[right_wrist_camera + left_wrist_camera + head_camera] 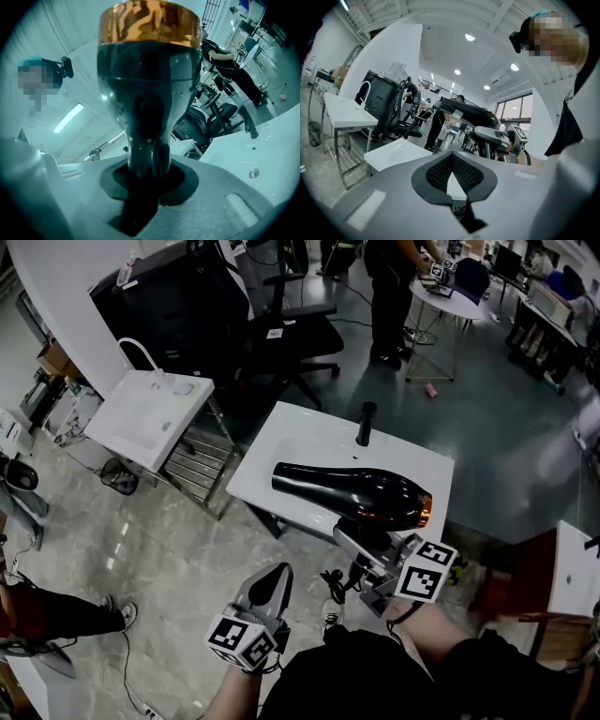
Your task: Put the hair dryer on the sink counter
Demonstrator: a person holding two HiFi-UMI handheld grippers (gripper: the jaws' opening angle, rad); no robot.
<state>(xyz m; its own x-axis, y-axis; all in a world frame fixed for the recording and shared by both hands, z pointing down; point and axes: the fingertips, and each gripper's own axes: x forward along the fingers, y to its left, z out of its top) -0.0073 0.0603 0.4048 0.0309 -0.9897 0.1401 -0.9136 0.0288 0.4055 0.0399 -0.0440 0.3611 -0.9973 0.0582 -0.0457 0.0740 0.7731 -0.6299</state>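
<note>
A glossy black hair dryer (356,493) with a gold rear ring hangs level over the near edge of the white sink counter (309,442), nozzle pointing left. My right gripper (373,557) is shut on its handle from below. In the right gripper view the handle runs down between the dark pads (183,187), and the dryer (147,84) fills the middle. My left gripper (270,582) hovers lower left of the counter, jaws together and nothing in them. In the left gripper view its tips (452,176) meet, with the dryer (468,111) and counter (393,152) beyond.
A black faucet (366,423) stands at the counter's far edge. A second white sink (150,413) on a metal frame is to the left. A black office chair (281,334) and a standing person (389,296) are behind. A cord dangles at the counter's front (333,582).
</note>
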